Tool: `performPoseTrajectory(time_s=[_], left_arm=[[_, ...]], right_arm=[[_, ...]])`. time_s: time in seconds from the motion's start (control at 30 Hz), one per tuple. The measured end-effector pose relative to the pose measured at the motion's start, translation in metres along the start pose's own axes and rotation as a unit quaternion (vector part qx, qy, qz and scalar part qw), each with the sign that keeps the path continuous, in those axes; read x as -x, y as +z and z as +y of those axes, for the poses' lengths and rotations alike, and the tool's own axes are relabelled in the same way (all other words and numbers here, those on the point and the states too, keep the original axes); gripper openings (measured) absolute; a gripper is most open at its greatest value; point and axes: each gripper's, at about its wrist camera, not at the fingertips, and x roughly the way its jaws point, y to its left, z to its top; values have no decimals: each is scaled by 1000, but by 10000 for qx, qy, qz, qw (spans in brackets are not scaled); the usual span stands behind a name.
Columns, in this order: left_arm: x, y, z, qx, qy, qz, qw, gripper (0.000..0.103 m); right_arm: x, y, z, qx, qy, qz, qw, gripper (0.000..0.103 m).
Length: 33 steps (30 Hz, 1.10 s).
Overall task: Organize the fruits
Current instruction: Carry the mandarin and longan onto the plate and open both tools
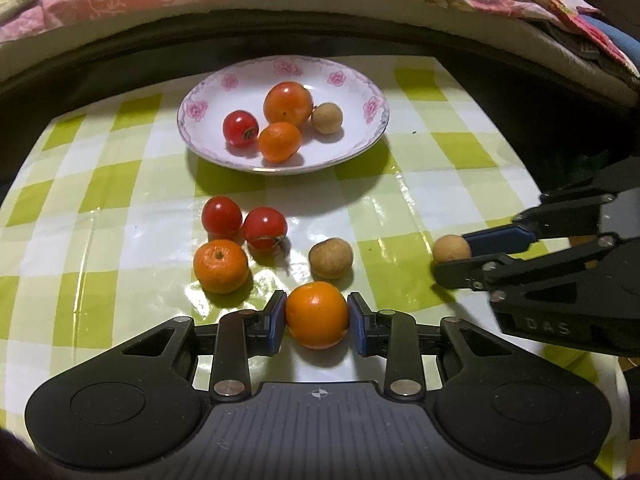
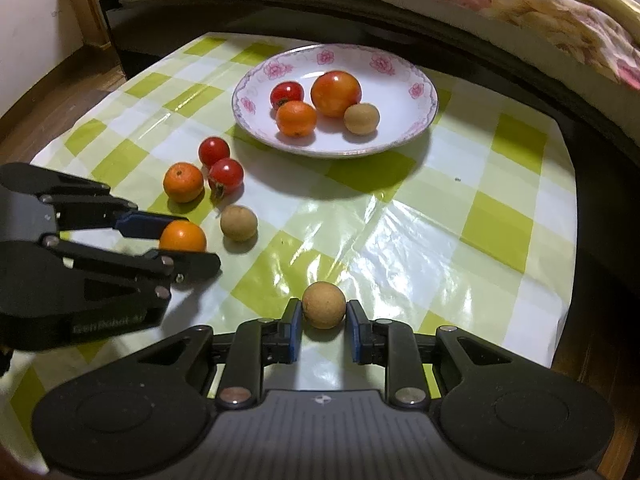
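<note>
Evidently the left gripper (image 1: 317,316) clamps a smooth, roll-prone orange (image 1: 317,315) across its middle near the plate (image 1: 372,136), while the right gripper (image 2: 323,317) pinches a light, brittle-shelled longan (image 2: 323,305) rightward.

Both the left gripper (image 1: 317,316) and the right gripper (image 2: 323,314) are matte black, with blue pads, silver screws and ribbed grey bases.
</note>
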Motion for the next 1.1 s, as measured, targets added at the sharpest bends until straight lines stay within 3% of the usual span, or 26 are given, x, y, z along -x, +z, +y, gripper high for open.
performPoseTrajectory(time_s=[0.37,0.67,1.1], left_arm=[[6,24,-1,59,2,-215,9998,40],[2,58,12,152,277,-429,9986,39],[-27,83,32,244,448,-437,9977,39]], right_arm=[[5,29,-5,-198,21,-333,9992,26],[4,64,-15,-469,3,-644,9968,26],[-31,100,-34,-705,84,-646,9954,26]])
